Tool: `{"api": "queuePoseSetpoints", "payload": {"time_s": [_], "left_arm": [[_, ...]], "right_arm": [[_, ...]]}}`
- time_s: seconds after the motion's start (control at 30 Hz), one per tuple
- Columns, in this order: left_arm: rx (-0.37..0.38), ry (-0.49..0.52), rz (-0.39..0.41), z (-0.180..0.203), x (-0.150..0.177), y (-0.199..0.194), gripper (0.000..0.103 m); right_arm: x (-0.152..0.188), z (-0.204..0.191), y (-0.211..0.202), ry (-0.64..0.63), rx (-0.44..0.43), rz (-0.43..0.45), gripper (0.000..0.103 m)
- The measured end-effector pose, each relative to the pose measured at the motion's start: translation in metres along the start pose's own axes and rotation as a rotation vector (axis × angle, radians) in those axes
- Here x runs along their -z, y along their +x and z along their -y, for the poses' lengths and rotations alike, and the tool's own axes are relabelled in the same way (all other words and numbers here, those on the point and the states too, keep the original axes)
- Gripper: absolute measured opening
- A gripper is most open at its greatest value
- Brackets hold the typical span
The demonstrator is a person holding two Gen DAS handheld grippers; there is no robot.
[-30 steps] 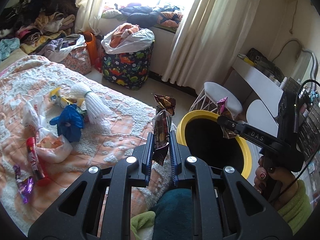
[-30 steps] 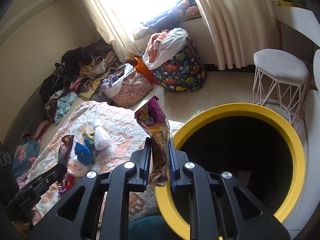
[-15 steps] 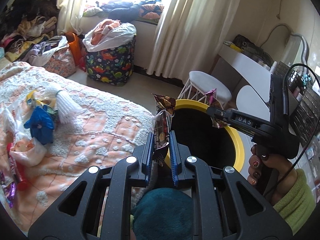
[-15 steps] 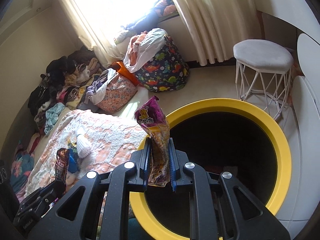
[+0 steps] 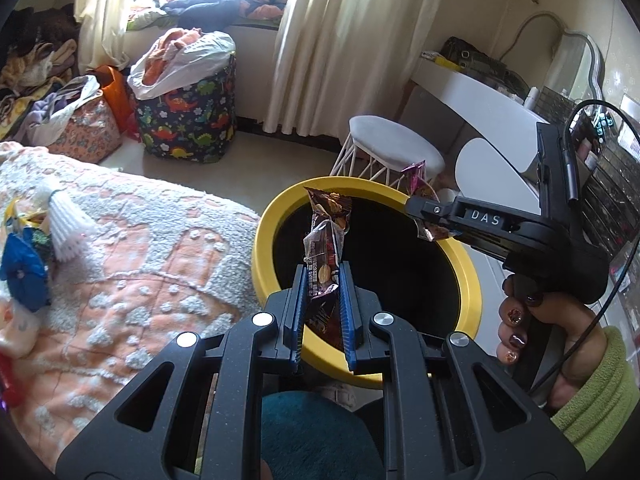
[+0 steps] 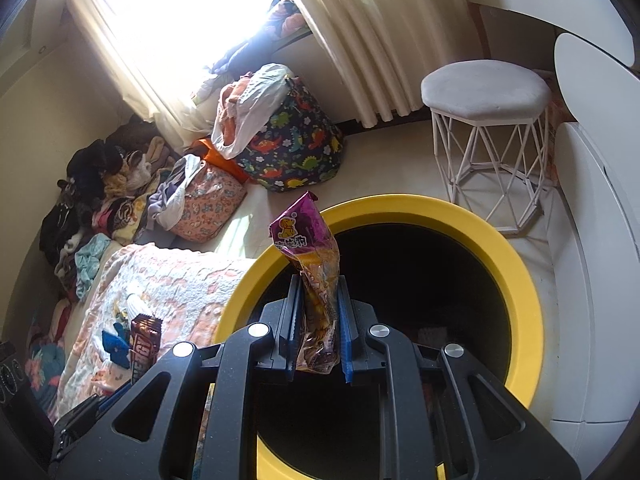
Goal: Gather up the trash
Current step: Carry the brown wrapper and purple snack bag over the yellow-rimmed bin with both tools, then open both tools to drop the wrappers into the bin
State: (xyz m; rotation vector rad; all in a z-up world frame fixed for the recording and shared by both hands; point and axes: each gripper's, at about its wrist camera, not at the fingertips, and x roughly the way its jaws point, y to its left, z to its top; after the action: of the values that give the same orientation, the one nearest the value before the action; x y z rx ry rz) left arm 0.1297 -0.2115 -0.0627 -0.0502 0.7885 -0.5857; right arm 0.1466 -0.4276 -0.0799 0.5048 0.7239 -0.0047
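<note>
My left gripper [image 5: 323,276] is shut on a dark brown snack wrapper [image 5: 327,224], held upright over the near rim of a round bin [image 5: 264,240] with a yellow rim and black inside. My right gripper [image 6: 318,284] is shut on a purple and orange snack bag [image 6: 310,252], held over the same bin [image 6: 520,280]. In the left wrist view the right gripper [image 5: 420,204] reaches over the bin from the right. In the right wrist view the brown wrapper [image 6: 145,338] shows at the lower left.
A bed with a peach and white blanket [image 5: 132,264] lies left of the bin, with more trash on it: a blue wrapper [image 5: 24,268] and a white paper cup liner [image 5: 66,220]. A white stool [image 6: 486,96], a dinosaur-print bag [image 5: 188,120] and a white desk [image 5: 480,96] stand around.
Both grippers have moved right from over the bed edge to over the bin opening, each still holding its wrapper. The bin now fills more of both views.
</note>
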Motion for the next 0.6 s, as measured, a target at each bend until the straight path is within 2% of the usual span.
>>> {"api": "queuePoseSetpoints", "payload": {"time_s": [0.33,0.6], "left_arm": [[0.027,0.006,-0.063,0.008,-0.004,0.037,0.011],[0.052,-0.018,-0.084,0.004,-0.004,0.051,0.011]], "right_arm": [[-0.001,0.016,0.003,0.043,0.028,0.0,0.018],[-0.002,0.023,0.005,0.064,0.034,-0.001,0.021]]}}
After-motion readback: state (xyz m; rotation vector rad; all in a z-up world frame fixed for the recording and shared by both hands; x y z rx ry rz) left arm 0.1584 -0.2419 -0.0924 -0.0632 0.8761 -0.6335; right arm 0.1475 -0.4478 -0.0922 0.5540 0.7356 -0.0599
